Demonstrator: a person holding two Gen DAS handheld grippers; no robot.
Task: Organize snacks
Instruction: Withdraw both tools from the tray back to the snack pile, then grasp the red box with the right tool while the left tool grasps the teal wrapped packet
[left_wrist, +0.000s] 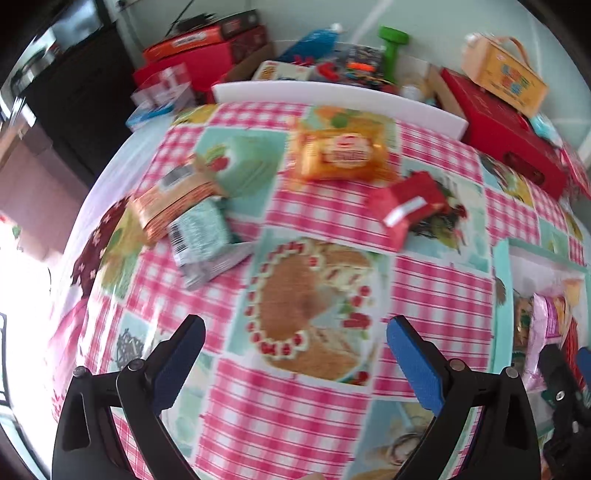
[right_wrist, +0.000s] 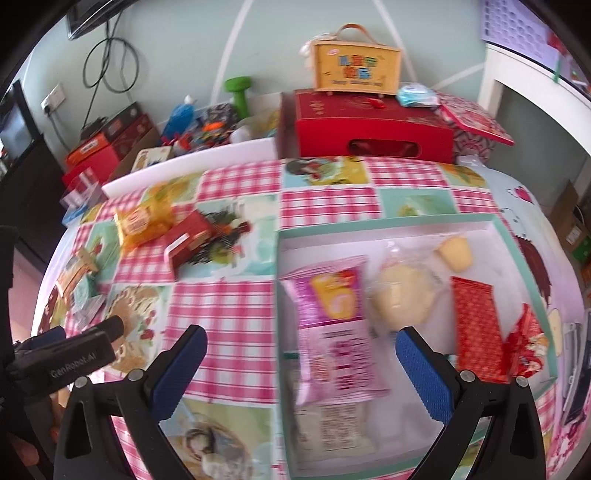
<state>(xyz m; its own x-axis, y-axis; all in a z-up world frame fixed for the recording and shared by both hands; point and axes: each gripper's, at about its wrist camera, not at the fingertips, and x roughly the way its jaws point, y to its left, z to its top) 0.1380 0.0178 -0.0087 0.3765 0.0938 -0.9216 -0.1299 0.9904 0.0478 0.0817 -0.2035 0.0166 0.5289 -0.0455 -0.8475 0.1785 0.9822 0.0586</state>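
Pink-wrapped cake packet (right_wrist: 332, 317) already lies in the white tray (right_wrist: 406, 230); the right gripper (right_wrist: 301, 354) hovers wide above it, the left gripper (left_wrist: 295, 350) wide too — facing the orange snack pack (left_wrist: 341, 155), probably next.

Left gripper (right_wrist: 74, 347): "GenRobot.AI" in white letters along its black body — seen from the right wrist view.
Yellow handled box (right_wrist: 356, 66): coloured characters and a small line of print — too blurred to read.
Snack wrappers: print unreadable.

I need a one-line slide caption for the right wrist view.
Open right gripper above a pink packet in the tray.
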